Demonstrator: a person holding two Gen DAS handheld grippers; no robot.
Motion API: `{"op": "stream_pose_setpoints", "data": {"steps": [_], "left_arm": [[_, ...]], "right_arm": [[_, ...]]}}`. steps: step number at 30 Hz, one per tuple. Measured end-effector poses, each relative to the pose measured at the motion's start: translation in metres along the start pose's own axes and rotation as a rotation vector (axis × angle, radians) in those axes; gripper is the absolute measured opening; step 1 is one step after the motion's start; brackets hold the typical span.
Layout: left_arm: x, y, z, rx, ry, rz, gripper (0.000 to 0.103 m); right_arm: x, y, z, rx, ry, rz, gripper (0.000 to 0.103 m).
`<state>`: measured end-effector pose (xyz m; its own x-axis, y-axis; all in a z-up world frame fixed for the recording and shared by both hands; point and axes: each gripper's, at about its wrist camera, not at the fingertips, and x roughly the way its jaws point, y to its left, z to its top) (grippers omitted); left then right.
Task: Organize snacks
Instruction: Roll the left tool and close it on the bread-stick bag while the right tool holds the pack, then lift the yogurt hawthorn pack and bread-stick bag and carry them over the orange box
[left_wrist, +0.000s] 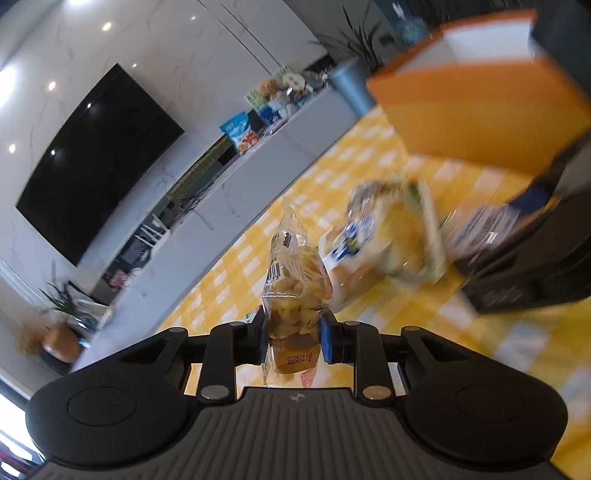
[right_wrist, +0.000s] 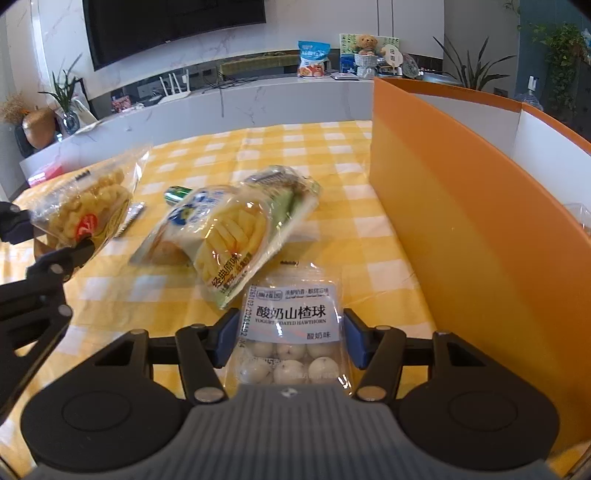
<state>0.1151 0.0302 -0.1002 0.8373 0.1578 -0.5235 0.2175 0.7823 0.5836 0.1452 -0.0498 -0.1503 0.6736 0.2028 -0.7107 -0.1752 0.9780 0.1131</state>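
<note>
A clear bag of yellow puffs (left_wrist: 291, 295) is pinched in the left claw (left_wrist: 293, 338), lifted off the checked worktop (left_wrist: 236, 258). A pack of yogurt hawthorn balls (right_wrist: 291, 332) is pinched betw. the blue pads of the right claw (right_wrist: 291, 339). Just ahead of that claw a fries bag (right_wrist: 225, 236) lies on the worktop; to its right an orange box (right_wrist: 461, 221) stands w/ open top.

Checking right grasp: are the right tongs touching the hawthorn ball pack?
Cannot tell. In the right wrist view the right tongs flank the hawthorn ball pack; no clear gap or contact at either pad.
</note>
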Motion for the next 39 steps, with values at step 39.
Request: {"op": "stream_pose_setpoints", "data": {"steps": [39], "left_arm": [[-0.07,0.067,0.074,-0.56,-0.304,-0.324,0.03]], "right_arm": [[-0.137,-0.131,0.086,0.28,-0.318,0.132,0.057]]}}
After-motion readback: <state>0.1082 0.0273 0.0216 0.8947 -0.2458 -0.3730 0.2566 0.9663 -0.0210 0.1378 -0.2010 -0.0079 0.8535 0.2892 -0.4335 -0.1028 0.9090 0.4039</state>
